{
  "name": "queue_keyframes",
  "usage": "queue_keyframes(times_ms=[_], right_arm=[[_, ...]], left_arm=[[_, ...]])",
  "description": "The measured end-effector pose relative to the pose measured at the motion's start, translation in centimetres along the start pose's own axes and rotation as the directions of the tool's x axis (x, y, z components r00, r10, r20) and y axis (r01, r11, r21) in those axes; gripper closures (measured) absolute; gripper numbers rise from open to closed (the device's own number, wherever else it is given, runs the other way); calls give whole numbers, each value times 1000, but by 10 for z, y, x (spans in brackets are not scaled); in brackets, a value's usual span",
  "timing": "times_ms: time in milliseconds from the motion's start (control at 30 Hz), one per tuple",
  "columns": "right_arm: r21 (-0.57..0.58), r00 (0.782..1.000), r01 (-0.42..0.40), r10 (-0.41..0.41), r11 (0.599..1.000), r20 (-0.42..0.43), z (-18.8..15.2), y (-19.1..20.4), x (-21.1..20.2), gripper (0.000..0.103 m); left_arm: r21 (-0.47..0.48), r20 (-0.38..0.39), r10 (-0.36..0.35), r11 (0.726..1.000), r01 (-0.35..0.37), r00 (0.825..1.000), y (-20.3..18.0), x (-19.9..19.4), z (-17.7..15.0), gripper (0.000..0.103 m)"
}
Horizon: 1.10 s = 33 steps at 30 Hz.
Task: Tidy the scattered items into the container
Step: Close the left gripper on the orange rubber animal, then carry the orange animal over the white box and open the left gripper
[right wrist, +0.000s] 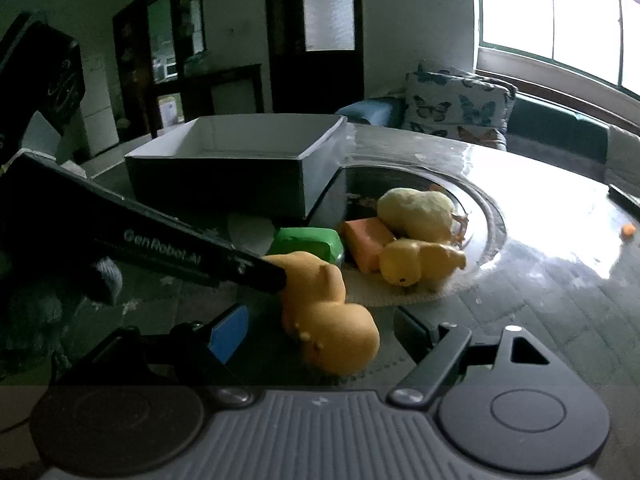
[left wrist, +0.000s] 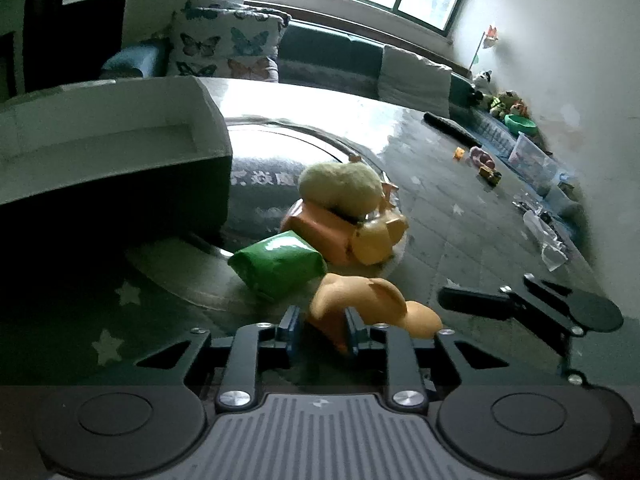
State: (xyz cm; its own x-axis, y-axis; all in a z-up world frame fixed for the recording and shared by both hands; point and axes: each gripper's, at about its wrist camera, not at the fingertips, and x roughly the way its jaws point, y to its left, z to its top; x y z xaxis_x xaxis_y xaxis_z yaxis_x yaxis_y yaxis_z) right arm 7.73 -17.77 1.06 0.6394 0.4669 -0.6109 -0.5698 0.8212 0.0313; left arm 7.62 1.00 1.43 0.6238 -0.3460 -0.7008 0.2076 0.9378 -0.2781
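My left gripper (left wrist: 322,330) is shut on an orange rubber duck (left wrist: 360,304), which lies low over the glass table. The duck (right wrist: 328,316) also shows in the right wrist view, between the spread fingers of my right gripper (right wrist: 320,330), which is open around it without closing. Beyond it lie a green packet (left wrist: 280,264), an orange block (left wrist: 320,232), a second yellow duck (right wrist: 416,264) and a pale plush toy (left wrist: 340,188). The open white-lined box (right wrist: 240,160) stands behind them, empty as far as I see.
The items lie on a round glass turntable (right wrist: 484,208) on the table. A sofa with butterfly cushions (left wrist: 224,48) stands behind. Toys and plastic bins (left wrist: 532,160) litter the floor at the right.
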Motion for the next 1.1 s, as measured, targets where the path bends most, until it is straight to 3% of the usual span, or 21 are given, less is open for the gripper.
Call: queue_keyframes(times_ms=[333, 467, 767, 933, 1000, 1100], right_arm=[[-83, 999, -21, 18, 996, -33, 11, 5, 21, 37], [-104, 999, -21, 17, 994, -39, 11, 9, 25, 52], [-165, 999, -5, -3, 986, -48, 10, 16, 28, 54], [-247, 998, 28, -42, 969, -51, 7, 24, 31, 54], [-252, 997, 43, -57, 967, -49, 7, 26, 31, 60], [-229, 997, 51, -64, 972, -48, 9, 25, 29, 61]], left_arm=[[-31, 11, -63, 998, 63, 998, 10, 2, 4, 74], [-48, 14, -97, 994, 98, 995, 12, 2, 3, 70], [-92, 19, -146, 985, 147, 989, 20, 7, 1, 69], [-104, 33, -157, 982, 160, 987, 23, 7, 0, 73], [-107, 34, -155, 982, 158, 987, 24, 6, 0, 75], [-105, 43, -152, 982, 156, 987, 23, 3, 0, 78]])
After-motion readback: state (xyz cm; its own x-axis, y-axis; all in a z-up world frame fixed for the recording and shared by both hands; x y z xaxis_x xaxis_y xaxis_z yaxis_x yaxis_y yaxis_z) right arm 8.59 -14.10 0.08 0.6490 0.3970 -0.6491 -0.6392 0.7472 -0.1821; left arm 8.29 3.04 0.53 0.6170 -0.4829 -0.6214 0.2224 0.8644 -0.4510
